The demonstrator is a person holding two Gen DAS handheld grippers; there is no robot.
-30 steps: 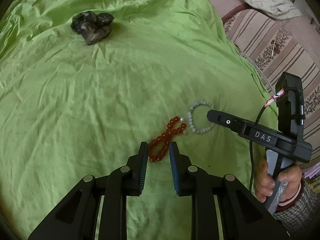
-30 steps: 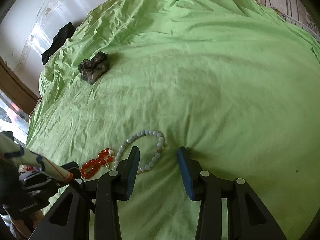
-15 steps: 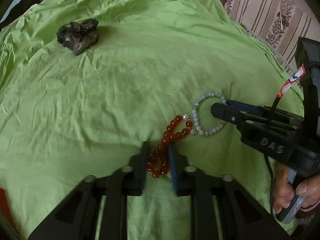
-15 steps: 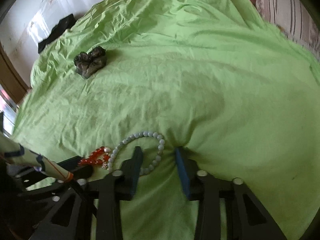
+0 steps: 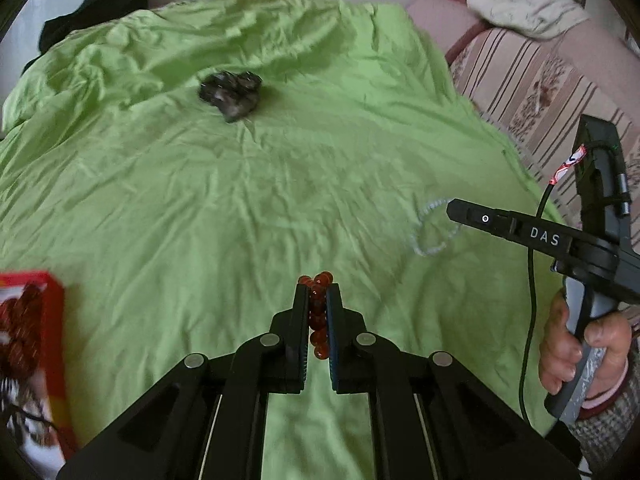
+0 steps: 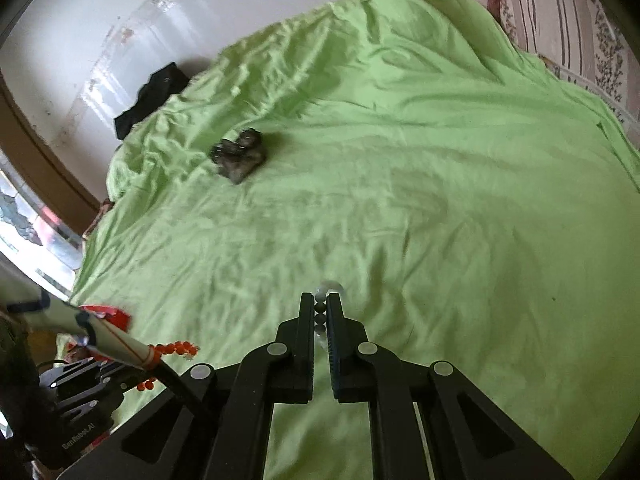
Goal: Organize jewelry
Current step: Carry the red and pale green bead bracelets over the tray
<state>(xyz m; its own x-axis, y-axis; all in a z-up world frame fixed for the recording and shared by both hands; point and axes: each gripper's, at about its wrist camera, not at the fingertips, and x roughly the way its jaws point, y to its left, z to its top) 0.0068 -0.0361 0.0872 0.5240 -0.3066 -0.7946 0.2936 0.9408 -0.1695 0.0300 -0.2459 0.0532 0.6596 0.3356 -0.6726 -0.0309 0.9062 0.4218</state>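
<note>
Nearby, dark trinket (image 5: 232, 96), red box (image 5: 30, 344), green sheet (image 5: 160, 200)

Soft even daylight, glare on the white wall (image 6: 100, 52), motion blur on the dark pouch (image 5: 232, 94) and pale bracelet (image 5: 430, 228), fisheye bending, black vignetted corners.

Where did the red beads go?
The red beads are pinched between the left gripper fingers, above the green sheet. The right wrist view shows them dangling at lower left.
</note>
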